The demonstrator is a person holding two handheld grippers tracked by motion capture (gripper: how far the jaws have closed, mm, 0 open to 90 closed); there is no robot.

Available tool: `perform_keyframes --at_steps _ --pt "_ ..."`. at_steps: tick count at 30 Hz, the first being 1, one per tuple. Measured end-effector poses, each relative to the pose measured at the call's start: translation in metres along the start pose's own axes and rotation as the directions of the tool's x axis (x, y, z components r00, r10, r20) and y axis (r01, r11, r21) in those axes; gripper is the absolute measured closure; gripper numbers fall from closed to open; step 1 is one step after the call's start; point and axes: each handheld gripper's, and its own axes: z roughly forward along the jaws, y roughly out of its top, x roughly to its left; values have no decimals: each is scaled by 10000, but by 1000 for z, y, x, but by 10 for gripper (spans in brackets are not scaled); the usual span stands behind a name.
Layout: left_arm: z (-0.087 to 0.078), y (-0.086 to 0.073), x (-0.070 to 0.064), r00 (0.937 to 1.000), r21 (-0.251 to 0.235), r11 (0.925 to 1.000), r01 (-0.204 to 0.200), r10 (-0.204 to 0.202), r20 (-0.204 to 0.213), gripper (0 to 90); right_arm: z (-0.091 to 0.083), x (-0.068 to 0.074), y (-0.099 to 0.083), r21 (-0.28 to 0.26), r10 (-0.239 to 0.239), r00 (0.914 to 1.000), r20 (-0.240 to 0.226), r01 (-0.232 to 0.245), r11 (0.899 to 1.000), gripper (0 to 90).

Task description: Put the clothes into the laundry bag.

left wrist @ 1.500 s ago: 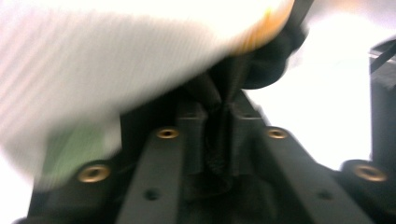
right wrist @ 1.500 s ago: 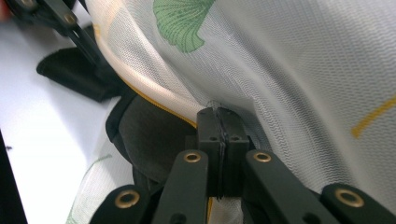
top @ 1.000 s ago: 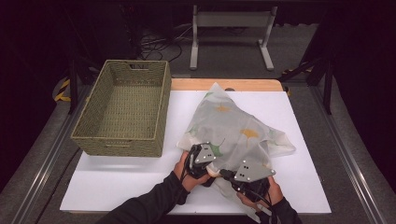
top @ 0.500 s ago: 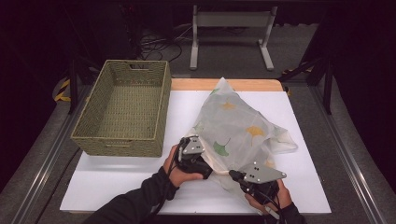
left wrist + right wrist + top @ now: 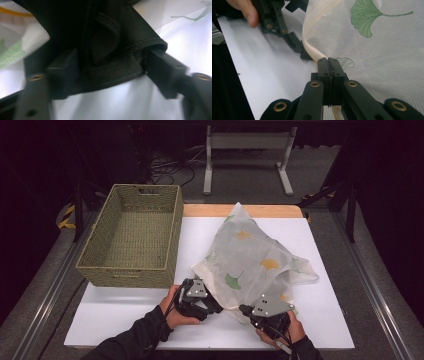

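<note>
A white mesh bag (image 5: pixel 250 260) printed with green and yellow leaves lies bunched on the white table (image 5: pixel 125 315). My right gripper (image 5: pixel 245 310) is at the bag's near edge and is shut on its orange-trimmed hem (image 5: pixel 329 61). My left gripper (image 5: pixel 212 305) is at the same edge, further left, with its jaws wide apart. A fold of black stitched cloth (image 5: pixel 110 50) sits between those jaws (image 5: pixel 112 70). The right gripper view shows the left gripper (image 5: pixel 299 30) open at the bag's (image 5: pixel 374 62) edge, held by a hand (image 5: pixel 247 12).
An empty woven basket (image 5: pixel 135 237) stands at the table's left side, its near wall close to the left hand. A metal stand (image 5: pixel 247 150) stands on the floor behind the table. Bare white table surface lies in front of the basket.
The left gripper has drawn left and back towards the person, away from the right gripper. The right gripper has kept its hold on the hem and barely moved.
</note>
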Motion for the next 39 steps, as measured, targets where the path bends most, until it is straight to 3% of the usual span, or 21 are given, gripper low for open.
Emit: perform_keyframes --at_steps 3,6,7,10,13,15,17,20,22,24,27,30,33,34,35,37,39 --pt "-3 1 6 9994 -10 9999 -108 107 -340 605 2 -2 -1 38 53 10000 -19 -52 10000 895" --pt "-5 3 6 9998 -258 9995 198 -197 71 824 2 -1 0 -7 80 10000 -26 -80 10000 895" --pt "-6 6 5 9996 -382 9992 108 -97 284 842 1 -1 0 -50 90 10000 -33 -90 9999 895" --pt "-10 19 0 9974 -917 9958 -81 145 701 853 -1 -1 5 -336 116 9999 -2 -116 9994 895" --pt "-10 33 -4 9962 -1408 9897 -254 368 794 853 -6 -1 13 -822 103 9999 17 -101 9966 895" --pt "0 43 -6 9953 -1604 9864 -369 506 822 854 -10 1 19 -1093 90 9999 -95 -100 9940 895" --pt "13 50 -6 9944 -1730 9848 -132 312 1014 853 -10 2 20 -1126 82 9998 -159 -100 9936 895" --pt "30 55 -3 9975 -1970 9804 49 90 697 853 -8 1 15 -912 168 9996 -228 -188 9957 895" --pt "39 57 2 9997 -2118 9773 6 44 230 853 -6 -2 10 -706 290 9992 -259 -308 9970 896" --pt "42 58 5 9999 -2214 9751 75 -45 137 853 -6 -4 8 -589 351 9990 -271 -366 9976 895" --pt "51 58 10 9981 -2426 9695 349 -462 -409 857 -6 -6 4 -478 396 9988 -289 -410 9980 895" --pt "55 61 12 9913 -2383 9701 465 -742 -1089 859 -8 -6 2 -420 395 9990 -198 -403 9983 895" --pt "56 62 20 9792 -2398 9641 1137 -1496 -1372 860 -9 -7 0 -320 365 9993 -78 -367 9988 895" --pt "57 63 23 9712 -2409 9605 1394 -1801 -1562 860 -9 -8 -1 -279 352 9994 7 -352 9990 895" --pt "57 63 25 9689 -2375 9600 1482 -1890 -1595 857 -8 -9 -2 -156 237 9995 226 -234 9996 895" --pt "57 63 25 9725 -2422 9590 1472 -1850 -1416 842 -7 -10 -4 -71 158 9988 468 -155 9999 895" --pt "50 61 23 9843 -2526 9587 1309 -1562 -826 783 -6 -12 -5 -62 227 9986 470 -225 9997 895"
